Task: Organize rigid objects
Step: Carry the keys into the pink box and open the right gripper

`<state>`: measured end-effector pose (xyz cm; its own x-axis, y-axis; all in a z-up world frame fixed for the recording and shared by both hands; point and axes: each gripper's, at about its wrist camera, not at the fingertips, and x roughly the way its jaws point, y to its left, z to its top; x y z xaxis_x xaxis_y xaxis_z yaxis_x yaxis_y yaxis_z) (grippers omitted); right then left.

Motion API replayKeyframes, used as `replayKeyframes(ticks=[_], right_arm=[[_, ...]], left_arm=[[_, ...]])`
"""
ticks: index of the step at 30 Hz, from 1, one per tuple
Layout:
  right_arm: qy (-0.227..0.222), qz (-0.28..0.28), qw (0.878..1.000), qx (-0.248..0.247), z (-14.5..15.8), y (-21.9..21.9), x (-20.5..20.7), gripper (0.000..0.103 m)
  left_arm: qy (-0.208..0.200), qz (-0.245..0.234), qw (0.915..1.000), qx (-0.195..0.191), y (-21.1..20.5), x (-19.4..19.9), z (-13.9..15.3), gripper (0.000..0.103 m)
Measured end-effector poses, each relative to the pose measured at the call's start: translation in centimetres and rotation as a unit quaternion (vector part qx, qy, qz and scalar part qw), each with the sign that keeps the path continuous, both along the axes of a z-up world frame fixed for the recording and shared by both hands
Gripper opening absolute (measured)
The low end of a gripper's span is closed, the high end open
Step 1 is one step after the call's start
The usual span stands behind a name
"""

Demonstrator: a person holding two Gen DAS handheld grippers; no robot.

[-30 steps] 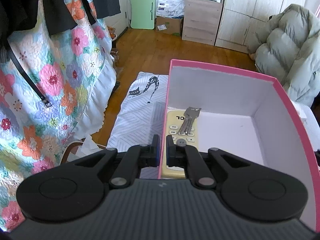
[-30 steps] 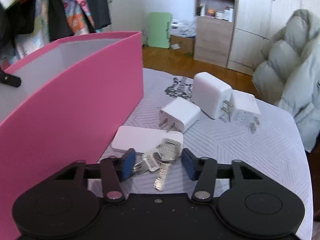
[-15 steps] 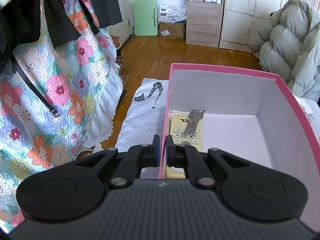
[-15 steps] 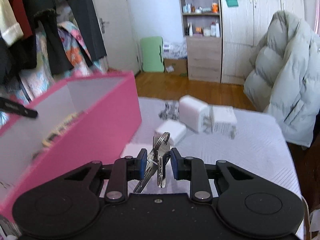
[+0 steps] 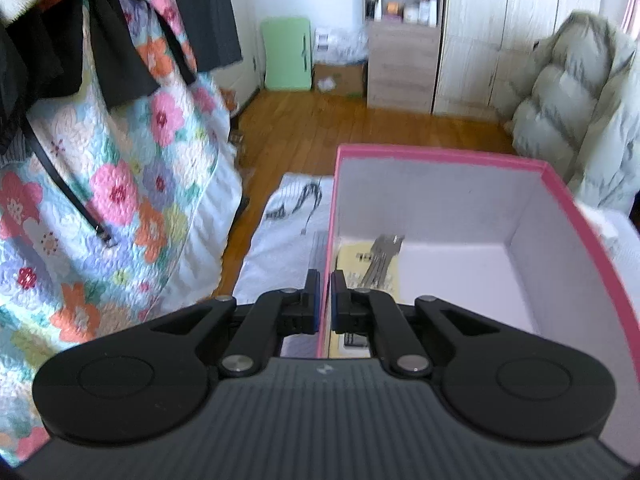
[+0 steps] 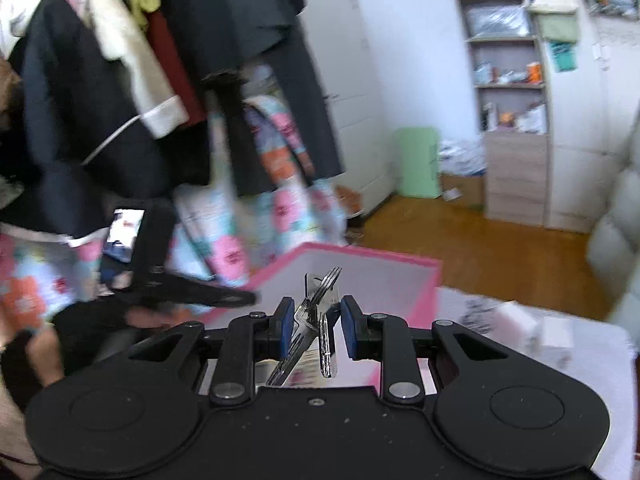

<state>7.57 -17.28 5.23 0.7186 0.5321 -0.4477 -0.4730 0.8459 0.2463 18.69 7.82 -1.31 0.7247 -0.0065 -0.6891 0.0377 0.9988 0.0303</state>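
Observation:
My right gripper (image 6: 316,328) is shut on a bunch of silver keys (image 6: 325,340) and holds it in the air over the near edge of the pink box (image 6: 360,253). In the left wrist view, my left gripper (image 5: 325,304) is shut on the left wall of the pink box (image 5: 440,155), one finger inside and one outside. Inside the white-lined box, a second bunch of keys (image 5: 380,256) lies on a pale yellow remote control (image 5: 352,258). The left gripper (image 6: 240,300) also shows in the right wrist view, at the box's left side.
Blurred white chargers (image 6: 556,332) lie on the striped cloth (image 6: 500,344) to the right of the box. A floral quilt (image 5: 120,184) and dark clothes (image 6: 100,120) hang at the left. A person's hand (image 6: 40,352) is at the left edge. A puffy grey coat (image 5: 560,120) lies at the right.
My right gripper shut on the keys on the cloth, then lifted them and swung left toward the box. The left gripper stayed on the box wall, tilting slightly.

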Motion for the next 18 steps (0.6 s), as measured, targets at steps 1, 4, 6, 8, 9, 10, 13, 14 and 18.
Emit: replayKeyframes(ticks=[1, 4, 6, 8, 9, 10, 13, 14, 18], right_arm=[[0.010, 0.011, 1.000, 0.002, 0.1, 0.6, 0.2, 0.029], [0.044, 0.041, 0.998, 0.010, -0.2, 2.0, 1.1, 0.029], [0.064, 0.048, 0.997, -0.007, -0.6, 3.2, 2.0, 0.029], [0.077, 0.046, 0.995, -0.034, -1.1, 4.7, 2.5, 0.029], [0.086, 0.047, 0.994, -0.044, -1.5, 5.1, 2.9, 0.029], [0.099, 0.046, 0.993, -0.049, -1.9, 5.5, 3.5, 0.029], [0.140, 0.049, 0.986, -0.074, -3.1, 6.7, 5.1, 0.030], [0.144, 0.051, 0.984, -0.087, -3.4, 7.1, 5.4, 0.030], [0.166, 0.078, 0.977, -0.113, -4.2, 8.4, 6.5, 0.030]], left_arm=[[0.000, 0.000, 1.0000, 0.001, 0.0, -0.1, 0.0, 0.004], [0.004, 0.000, 0.9999, 0.010, -0.1, -0.2, 0.1, 0.004], [0.004, 0.001, 0.9999, 0.015, -0.2, -0.2, 0.2, 0.004], [0.005, 0.002, 0.9999, 0.014, -0.2, -0.1, 0.3, 0.003], [0.006, 0.001, 0.9999, 0.013, -0.2, 0.0, 0.3, 0.003], [0.006, -0.001, 0.9999, 0.014, -0.3, 0.0, 0.3, 0.003], [0.006, -0.002, 0.9999, 0.015, -0.5, 0.0, 0.3, 0.003], [0.006, -0.002, 0.9999, 0.013, -0.5, 0.0, 0.4, 0.003], [0.007, 0.000, 1.0000, 0.001, -0.1, 0.3, 0.4, 0.003]])
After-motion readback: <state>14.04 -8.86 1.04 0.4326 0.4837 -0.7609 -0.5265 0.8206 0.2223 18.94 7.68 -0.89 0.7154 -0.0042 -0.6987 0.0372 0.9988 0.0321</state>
